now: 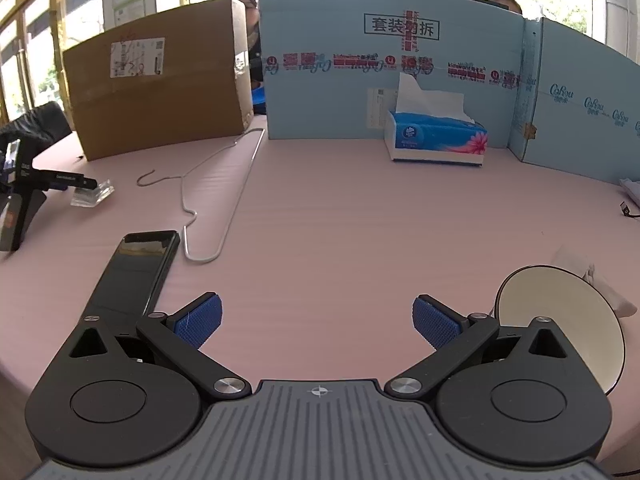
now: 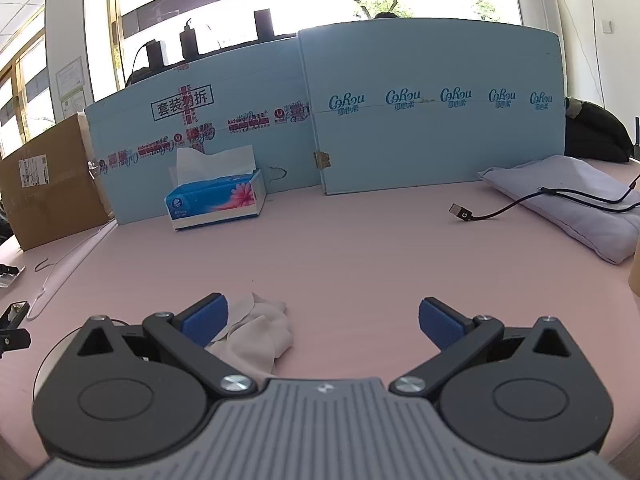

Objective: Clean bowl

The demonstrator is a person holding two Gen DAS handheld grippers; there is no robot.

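Hovering low over the pink table, the left gripper has its 2 blue pads spread wide with nothing between them. The bowl sits just beyond and outside its right finger, partly hidden by the linkage, cream inside with a thin dark rim and tipped so its inside faces the camera. A crumpled tissue lies touching or just beside the bowl's far edge. The right gripper is equally wide and empty, the same tissue lying against its left finger. The bowl looks rigid, glazed and slippery, probably breakable, and likely to rock if nudged, so pinching across the rim wall seems the surest hold. The tissue is soft and light; gathering its bunched middle should work.
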